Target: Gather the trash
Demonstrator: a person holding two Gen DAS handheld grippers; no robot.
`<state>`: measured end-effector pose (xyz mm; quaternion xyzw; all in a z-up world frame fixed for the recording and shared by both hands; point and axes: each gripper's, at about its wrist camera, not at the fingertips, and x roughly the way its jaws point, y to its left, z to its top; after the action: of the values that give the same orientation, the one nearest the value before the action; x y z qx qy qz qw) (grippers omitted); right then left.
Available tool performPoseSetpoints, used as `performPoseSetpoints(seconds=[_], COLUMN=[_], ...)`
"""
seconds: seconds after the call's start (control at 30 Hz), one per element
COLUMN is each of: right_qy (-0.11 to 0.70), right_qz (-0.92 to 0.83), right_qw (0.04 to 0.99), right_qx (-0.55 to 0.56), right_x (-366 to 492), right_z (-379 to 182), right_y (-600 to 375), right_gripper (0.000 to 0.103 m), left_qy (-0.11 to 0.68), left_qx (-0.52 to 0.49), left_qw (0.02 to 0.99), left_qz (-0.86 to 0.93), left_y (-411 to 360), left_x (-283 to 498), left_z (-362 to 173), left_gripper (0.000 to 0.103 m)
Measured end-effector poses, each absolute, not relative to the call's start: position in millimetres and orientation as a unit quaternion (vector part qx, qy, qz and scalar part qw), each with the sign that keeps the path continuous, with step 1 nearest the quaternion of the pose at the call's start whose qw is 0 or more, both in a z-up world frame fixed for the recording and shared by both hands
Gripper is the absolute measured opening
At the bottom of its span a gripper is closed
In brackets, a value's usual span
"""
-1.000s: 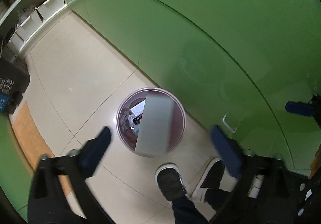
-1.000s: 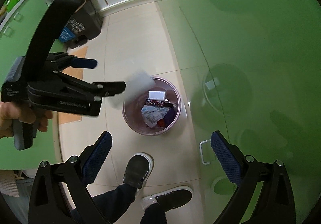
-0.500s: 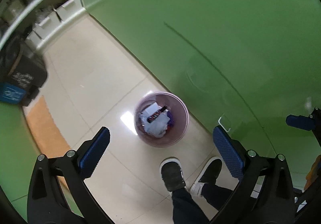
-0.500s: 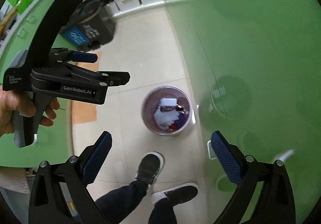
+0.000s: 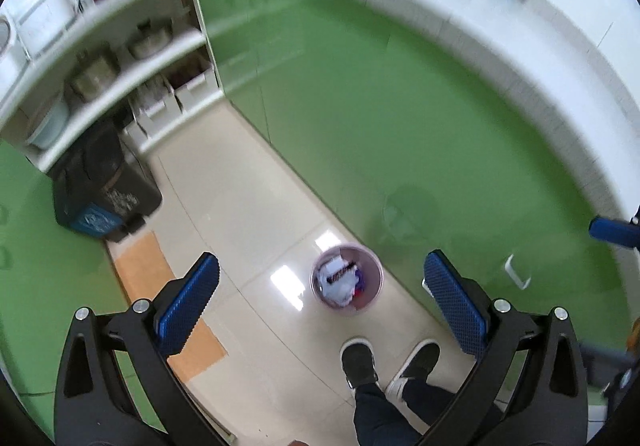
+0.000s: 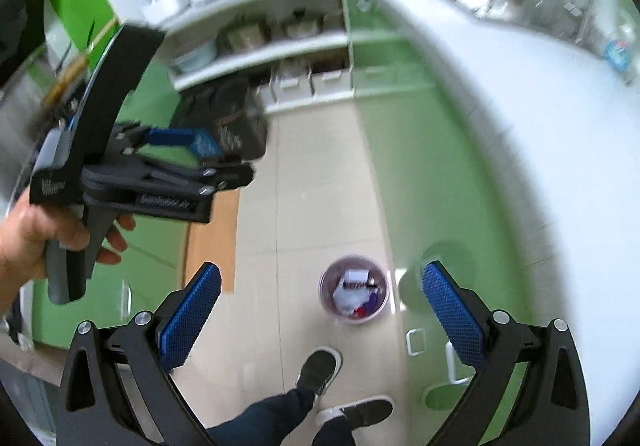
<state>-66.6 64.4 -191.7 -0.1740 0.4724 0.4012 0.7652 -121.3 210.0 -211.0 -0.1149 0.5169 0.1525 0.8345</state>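
Observation:
A small purple trash bin [image 5: 347, 278] [image 6: 354, 289] stands on the tiled floor against the green cabinets, holding white paper, wrappers and other scraps. High above it my left gripper [image 5: 320, 288] is open, nothing between its blue pads. My right gripper [image 6: 320, 292] is also open and empty, far above the bin. The right wrist view shows the left gripper's body [image 6: 132, 174] held in a hand [image 6: 44, 234] at the left.
Green cabinet fronts [image 5: 360, 118] run under a white countertop [image 5: 500, 26]. Open shelves [image 5: 120, 66] hold pots and boxes. A black bin [image 5: 104, 198] stands by an orange mat [image 5: 168, 306]. The person's two shoes [image 5: 360, 362] are just in front of the trash bin.
The white piece that hung over the bin a second ago now lies inside it. Both grippers have risen well above the floor, and countertop and shelves have come into view.

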Motion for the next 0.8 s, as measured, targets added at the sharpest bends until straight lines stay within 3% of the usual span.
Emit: performPoseSetpoints(seconds=[0.37, 0.8], right_qy=[0.411, 0.371], right_qz=[0.312, 0.216], right_qw=[0.847, 0.9], right_qx=[-0.131, -0.076], right_x=[-21.0, 2.6], right_z=[-83.6, -22.1], right_y=[-22.8, -124.5], right_gripper=[0.097, 0.097], left_qy=[0.451, 0.399], left_qx=[-0.084, -0.039], left_qw=[0.88, 0.914], left_qz=[0.12, 0.066], left_y=[168.2, 96.5], left_x=[-84.3, -35.7], left_z=[-87.4, -14.8], left_gripper=[0.1, 0.1])
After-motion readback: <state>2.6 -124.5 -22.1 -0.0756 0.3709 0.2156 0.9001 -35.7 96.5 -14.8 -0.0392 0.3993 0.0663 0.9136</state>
